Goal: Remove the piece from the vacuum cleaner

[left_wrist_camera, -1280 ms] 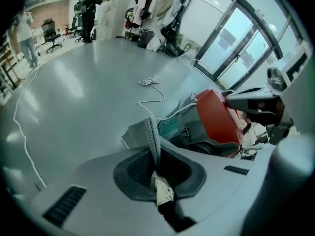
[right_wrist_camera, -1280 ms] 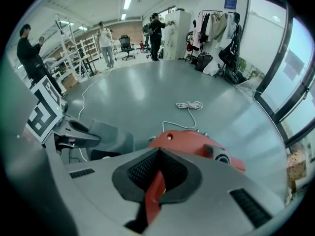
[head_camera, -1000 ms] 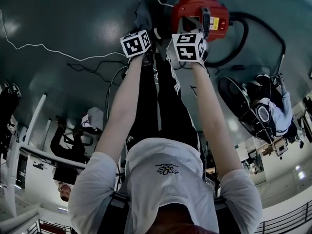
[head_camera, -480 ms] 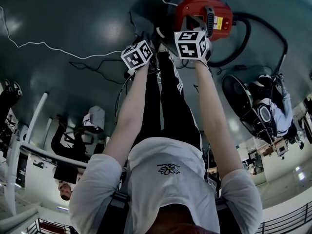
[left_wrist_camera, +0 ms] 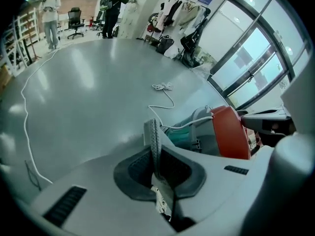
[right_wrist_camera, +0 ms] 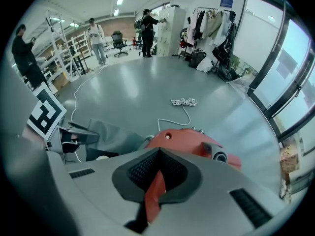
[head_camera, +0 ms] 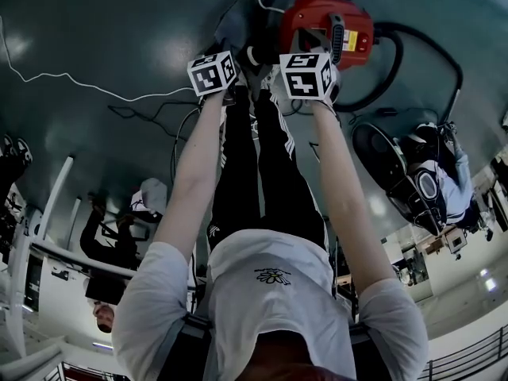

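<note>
A red vacuum cleaner (head_camera: 329, 22) stands on the floor in front of the person's feet, and it shows in the left gripper view (left_wrist_camera: 230, 132) and the right gripper view (right_wrist_camera: 194, 141) too. A grey fabric piece (right_wrist_camera: 110, 134) lies against its left side. My left gripper (head_camera: 214, 71) is shut on a thin grey textured edge of that piece (left_wrist_camera: 154, 139), which stands up between its jaws. My right gripper (head_camera: 306, 75) is shut on a red part of the vacuum (right_wrist_camera: 154, 193) at the body's near side. The two grippers are close together.
A black hose (head_camera: 405, 54) loops from the vacuum to the right. A white cable (head_camera: 71, 78) trails over the grey floor, and a coiled white cord (right_wrist_camera: 184, 102) lies beyond the vacuum. A floor fan (head_camera: 381, 161) stands at the right. People stand by shelves far off.
My left gripper dipped back toward the person half a second ago and has since moved out again, ending slightly further left. The right gripper has hardly moved on the vacuum.
</note>
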The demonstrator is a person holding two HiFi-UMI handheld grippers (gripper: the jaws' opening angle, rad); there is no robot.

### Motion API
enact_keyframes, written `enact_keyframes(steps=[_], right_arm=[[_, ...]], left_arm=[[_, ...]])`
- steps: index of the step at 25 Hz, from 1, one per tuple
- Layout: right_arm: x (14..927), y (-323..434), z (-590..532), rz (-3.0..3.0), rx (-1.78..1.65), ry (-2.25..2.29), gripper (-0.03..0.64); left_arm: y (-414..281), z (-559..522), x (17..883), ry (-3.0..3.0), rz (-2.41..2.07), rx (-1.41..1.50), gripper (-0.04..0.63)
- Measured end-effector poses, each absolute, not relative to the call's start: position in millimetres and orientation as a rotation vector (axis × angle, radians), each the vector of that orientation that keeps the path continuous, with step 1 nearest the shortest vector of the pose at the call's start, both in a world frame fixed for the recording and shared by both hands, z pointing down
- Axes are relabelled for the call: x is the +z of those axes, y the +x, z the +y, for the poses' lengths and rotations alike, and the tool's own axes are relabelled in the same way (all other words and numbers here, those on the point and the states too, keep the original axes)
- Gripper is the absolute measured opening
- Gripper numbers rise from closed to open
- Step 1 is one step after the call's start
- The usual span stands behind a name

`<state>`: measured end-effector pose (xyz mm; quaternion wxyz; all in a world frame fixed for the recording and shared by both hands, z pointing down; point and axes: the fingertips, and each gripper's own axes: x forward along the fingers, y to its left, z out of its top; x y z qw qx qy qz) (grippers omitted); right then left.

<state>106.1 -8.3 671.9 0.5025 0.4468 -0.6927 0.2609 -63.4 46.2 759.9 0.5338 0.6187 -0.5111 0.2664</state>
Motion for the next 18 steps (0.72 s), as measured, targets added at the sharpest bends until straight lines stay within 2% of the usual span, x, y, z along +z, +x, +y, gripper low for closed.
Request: enact_keyframes(steps=[11,18], right_arm=[[668.9,105.4,-7.3,-1.703,0.594,1.101,0.011],[670.1,106.5,-9.8,-1.689,0.605,1.13,0.011]], left_arm=[[-83.5,77.9,773.5,1.267,-1.337,0.52,0.015],[-169.0,75.2,754.7,1.312,-1.489,0.612,0.015]])
